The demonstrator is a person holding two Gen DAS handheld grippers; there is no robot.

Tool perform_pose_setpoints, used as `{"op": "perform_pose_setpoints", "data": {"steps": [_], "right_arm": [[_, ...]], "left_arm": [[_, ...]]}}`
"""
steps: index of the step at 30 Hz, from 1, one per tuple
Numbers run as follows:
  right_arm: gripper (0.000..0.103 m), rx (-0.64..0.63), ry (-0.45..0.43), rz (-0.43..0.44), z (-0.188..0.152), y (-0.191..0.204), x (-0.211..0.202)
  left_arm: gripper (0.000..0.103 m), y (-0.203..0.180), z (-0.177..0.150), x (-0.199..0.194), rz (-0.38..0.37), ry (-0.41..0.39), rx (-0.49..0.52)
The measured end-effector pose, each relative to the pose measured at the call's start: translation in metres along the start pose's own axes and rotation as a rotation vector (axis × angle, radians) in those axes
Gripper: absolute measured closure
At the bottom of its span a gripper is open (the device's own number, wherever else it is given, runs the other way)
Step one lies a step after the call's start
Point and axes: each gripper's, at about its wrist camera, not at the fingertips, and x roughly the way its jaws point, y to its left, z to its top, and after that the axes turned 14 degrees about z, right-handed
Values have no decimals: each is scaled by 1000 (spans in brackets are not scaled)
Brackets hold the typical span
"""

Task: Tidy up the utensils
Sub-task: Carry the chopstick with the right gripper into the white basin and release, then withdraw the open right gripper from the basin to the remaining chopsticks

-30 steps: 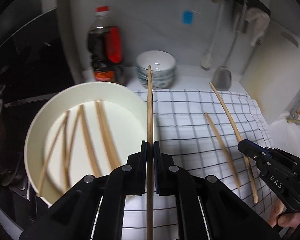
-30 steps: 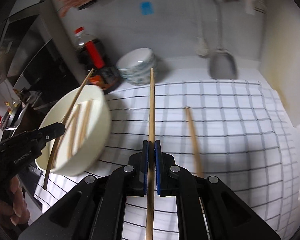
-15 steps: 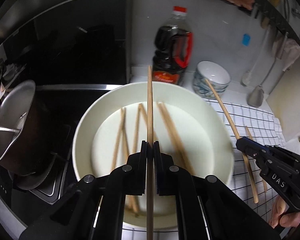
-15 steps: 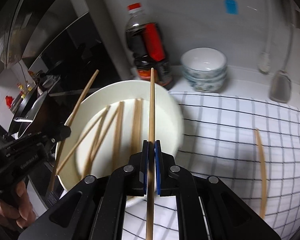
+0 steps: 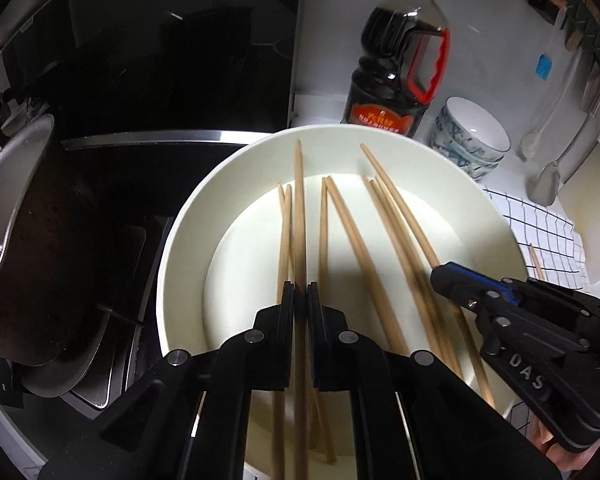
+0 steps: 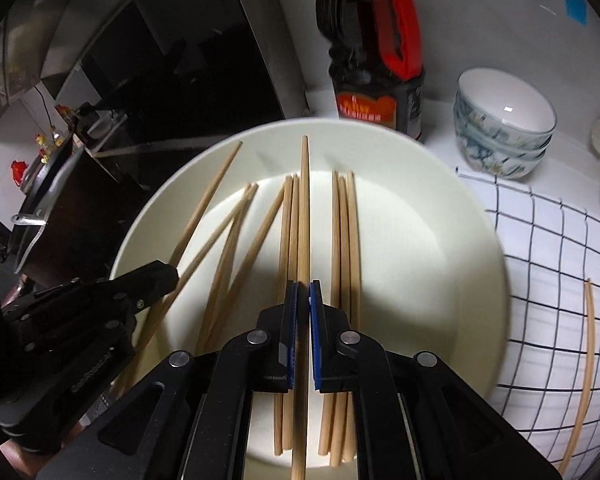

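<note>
Standing behind bowl [image 5: 188, 216]: sauce bottle [image 5: 400, 60], stacked bowls [image 5: 474, 140].

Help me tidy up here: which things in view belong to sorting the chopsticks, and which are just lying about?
In the job:
- chopstick in left gripper
- chopstick in right gripper
- white bowl
- stray chopstick on cloth

Lying about:
- soy sauce bottle
- stacked small bowls
- pan
</note>
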Motion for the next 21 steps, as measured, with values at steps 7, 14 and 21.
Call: {"op": "perform_pose_setpoints", "data": {"steps": [7, 14, 21], "right_arm": [[97, 23, 33, -21, -4, -9, 13], [77, 18, 6, -52, -3, -14, 3], [64, 27, -19, -60, -7, -19, -15]], "left_arm": [[94, 1, 0, 12, -8, 27, 0], [37, 3, -2, 4, 17, 2, -27], [20, 11, -6, -4, 56, 11, -62]]}}
